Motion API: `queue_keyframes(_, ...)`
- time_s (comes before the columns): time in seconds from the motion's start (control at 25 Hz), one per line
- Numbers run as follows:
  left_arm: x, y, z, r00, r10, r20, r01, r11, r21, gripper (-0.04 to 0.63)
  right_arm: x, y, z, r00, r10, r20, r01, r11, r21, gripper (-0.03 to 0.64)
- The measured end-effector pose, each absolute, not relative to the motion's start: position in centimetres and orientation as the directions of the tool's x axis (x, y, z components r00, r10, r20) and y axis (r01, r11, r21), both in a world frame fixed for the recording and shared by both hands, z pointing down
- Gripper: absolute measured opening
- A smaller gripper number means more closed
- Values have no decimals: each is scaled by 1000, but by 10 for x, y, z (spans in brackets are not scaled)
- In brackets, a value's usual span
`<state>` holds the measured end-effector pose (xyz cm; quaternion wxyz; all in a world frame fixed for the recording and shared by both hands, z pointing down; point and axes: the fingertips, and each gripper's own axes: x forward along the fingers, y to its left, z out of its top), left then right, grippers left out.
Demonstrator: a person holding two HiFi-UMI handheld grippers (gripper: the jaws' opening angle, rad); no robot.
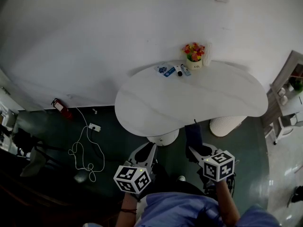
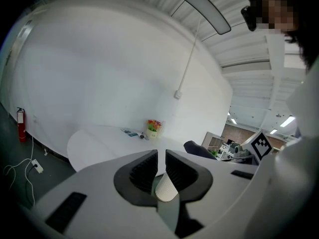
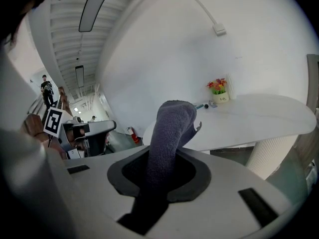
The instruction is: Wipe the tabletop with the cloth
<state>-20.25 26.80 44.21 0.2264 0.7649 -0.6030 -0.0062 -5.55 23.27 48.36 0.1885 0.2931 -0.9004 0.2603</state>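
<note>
The white kidney-shaped tabletop (image 1: 189, 98) lies ahead of me, and both grippers are held short of its near edge, above the floor. My right gripper (image 1: 200, 150) is shut on a grey-purple knitted cloth (image 3: 172, 128), which stands up out of the jaws and hides the pads. That cloth shows as a dark strip (image 1: 193, 135) in the head view. My left gripper (image 1: 146, 151) holds nothing; its ribbed pads (image 2: 144, 171) stand with only a thin slit between them. Through the slit shows the table's white ribbed pedestal (image 2: 167, 188).
A flower pot (image 1: 194, 56) and a few small items (image 1: 173, 70) sit at the table's far edge. A white ribbed cylinder (image 1: 227, 125) stands under the table's right end. On the floor to the left lie a power strip with its cable (image 1: 93, 126) and a fire extinguisher (image 1: 60, 108). Shelving (image 1: 286, 93) stands at the right.
</note>
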Motion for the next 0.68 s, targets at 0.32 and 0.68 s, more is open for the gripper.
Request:
queue_keyframes(0.32,-194,276,447,267,-923,275,-921,-160,356,58,-52,241,482,-773,-409,485,-606,702,-374,83)
queue_keyframes(0.68,-189,274,450,270,-918,290,-923,-161,351,58,-48,240,482,-777,-407,480,-603,700,-383,83)
